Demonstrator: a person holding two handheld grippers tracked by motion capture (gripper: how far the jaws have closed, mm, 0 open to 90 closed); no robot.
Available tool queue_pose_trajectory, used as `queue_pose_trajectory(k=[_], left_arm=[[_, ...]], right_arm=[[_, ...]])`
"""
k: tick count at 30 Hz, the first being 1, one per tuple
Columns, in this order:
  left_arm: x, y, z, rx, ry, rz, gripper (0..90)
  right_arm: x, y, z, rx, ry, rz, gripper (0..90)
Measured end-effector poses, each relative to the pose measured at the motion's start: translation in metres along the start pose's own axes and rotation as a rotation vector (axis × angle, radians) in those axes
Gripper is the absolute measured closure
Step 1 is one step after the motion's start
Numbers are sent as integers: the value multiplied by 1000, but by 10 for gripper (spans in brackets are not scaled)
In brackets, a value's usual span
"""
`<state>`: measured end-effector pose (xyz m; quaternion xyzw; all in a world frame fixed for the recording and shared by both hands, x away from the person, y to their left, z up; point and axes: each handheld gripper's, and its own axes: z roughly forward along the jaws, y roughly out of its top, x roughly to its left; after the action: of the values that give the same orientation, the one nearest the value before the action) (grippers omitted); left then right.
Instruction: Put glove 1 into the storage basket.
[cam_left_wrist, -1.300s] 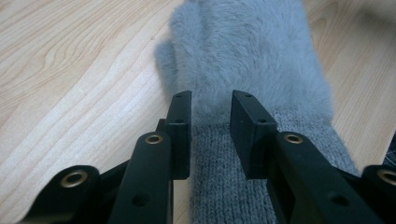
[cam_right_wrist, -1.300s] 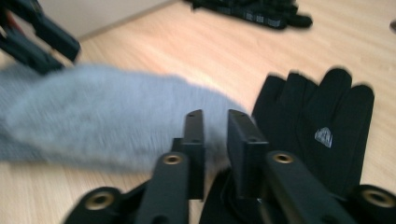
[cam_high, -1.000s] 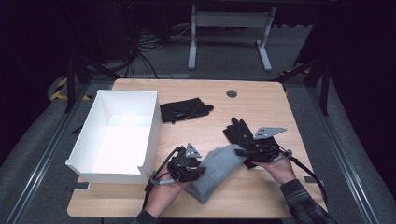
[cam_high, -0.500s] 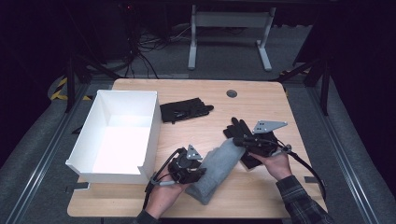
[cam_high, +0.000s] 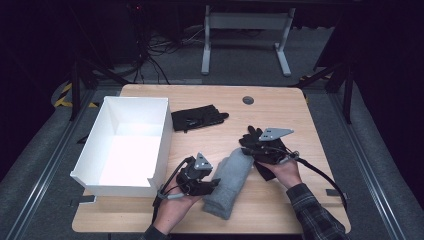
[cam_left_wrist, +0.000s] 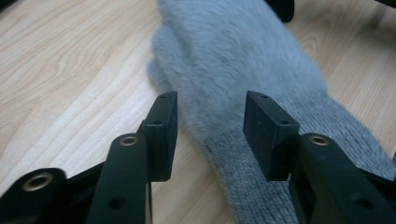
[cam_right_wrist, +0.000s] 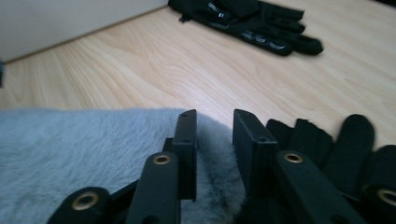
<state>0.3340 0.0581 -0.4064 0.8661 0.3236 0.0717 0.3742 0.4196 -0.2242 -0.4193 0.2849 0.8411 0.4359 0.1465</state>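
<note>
Wooden tabletop (cam_high: 300, 120) under dark surroundings, and I'm working near its front edge. A grey mitten (cam_high: 229, 180) is lying there between my two tools. My left hand-held gripper (cam_left_wrist: 210, 126) is sitting over the mitten where the fluffy part meets the knitted cuff; its jaws have just been opening and are standing apart around the wool, not pinching it. My right hand-held gripper (cam_right_wrist: 214, 140) is at the mitten's fluffy tip, jaws narrowly parted after just opening, fuzz between them; I cannot tell whether they are gripping it. A black glove (cam_right_wrist: 327, 144) is lying just beside that gripper. Another black glove (cam_high: 197, 118) is resting near the white box (cam_high: 165, 125).
</note>
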Motion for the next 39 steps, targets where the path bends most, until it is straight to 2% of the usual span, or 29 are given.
queue_pose_trajectory(k=[4, 9, 12, 15, 18, 20, 23, 26, 29, 33, 34, 35, 36, 37, 39], left_arm=[[5, 4, 3, -22, -4, -13, 445], [11, 12, 14, -30, -30, -16, 286], [13, 20, 24, -28, -55, -31, 206], [11, 25, 32, -28, -69, -24, 158], [10, 28, 43, -3, -72, -17, 134], [9, 28, 49, 10, -70, -22, 105], [9, 27, 59, 44, -69, -21, 67], [11, 24, 70, 86, -95, -26, 27], [11, 22, 78, 103, -117, -40, 20], [14, 20, 84, 126, -156, -62, 29], [15, 19, 86, 128, -185, -61, 47], [15, 19, 86, 129, -193, -62, 97], [15, 19, 86, 129, -193, -62, 119], [14, 19, 86, 132, -210, -52, 169], [14, 20, 85, 135, -216, -50, 232]], right_arm=[[0, -2, -20, -19, -9, 16, 655], [9, -15, -38, 5, 15, 33, 635], [18, -24, -41, 43, 32, 27, 579], [29, -31, -40, 88, 18, -9, 490], [35, -40, -41, 113, -1, -34, 419], [33, -47, -43, 106, 16, -3, 374], [29, -57, -51, 114, 8, 21, 349], [25, -65, -59, 111, -15, 34, 323], [21, -69, -65, 111, -38, 38, 309], [8, -82, -77, 98, -99, 55, 255], [6, -84, -78, 106, -115, 57, 240], [2, -87, -80, 105, -137, 60, 231], [2, -87, -80, 105, -137, 60, 231], [-6, -91, -80, 107, -146, 86, 214], [-12, -94, -79, 112, -165, 96, 207]])
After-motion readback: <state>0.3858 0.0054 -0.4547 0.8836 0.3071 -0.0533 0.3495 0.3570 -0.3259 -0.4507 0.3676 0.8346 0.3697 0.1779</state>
